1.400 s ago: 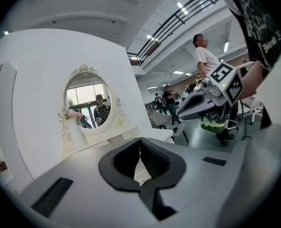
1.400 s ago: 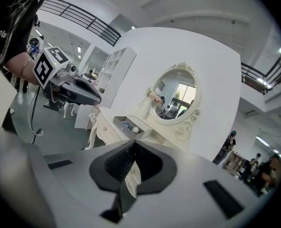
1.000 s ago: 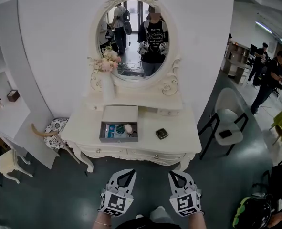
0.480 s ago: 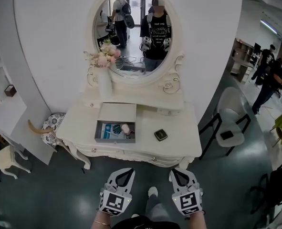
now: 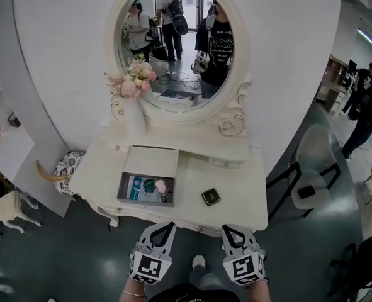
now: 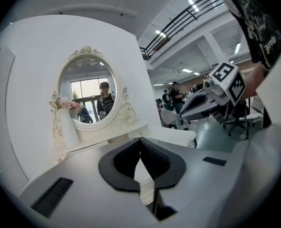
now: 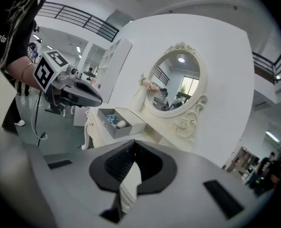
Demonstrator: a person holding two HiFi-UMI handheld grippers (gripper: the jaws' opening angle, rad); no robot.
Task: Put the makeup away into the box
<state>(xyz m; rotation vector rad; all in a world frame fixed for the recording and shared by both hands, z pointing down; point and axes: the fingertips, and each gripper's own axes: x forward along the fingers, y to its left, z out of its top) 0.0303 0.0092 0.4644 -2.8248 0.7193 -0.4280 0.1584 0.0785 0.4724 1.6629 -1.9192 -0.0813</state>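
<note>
Both tools sit low in the head view, short of the table's front edge. Left gripper (image 5: pixel 163 225): jaws clenched tip to tip, nothing between them. Right gripper (image 5: pixel 232 228): the same, pressed together and empty.

Step in hand, as I judge it: the walk-up, before any pick. The makeup left out is a small dark compact (image 5: pixel 211 197). It lies flat on the table (image 5: pixel 243 201), near the right side of the grey box (image 5: pixel 143 202) but apart from it. The box stands open with its lid leaned back. A teal packet (image 5: pixel 135 187) and a pale round item (image 5: pixel 160 185) lie inside.

To do it well: the right gripper is nearer the compact, so it should take the pick. Its jaws must part before they come down. The compact is low and probably slick, so grip across opposite edges with the pads close to the tabletop. Then a short carry left over the box's right wall.

Around: a patterned stool (image 5: pixel 65 167) at left and a chair (image 5: pixel 306 168) at right, both off the path. Further back are a vase of flowers (image 5: pixel 134 118) and an oval mirror (image 5: pixel 179 49). Neither looks to be in the way.
</note>
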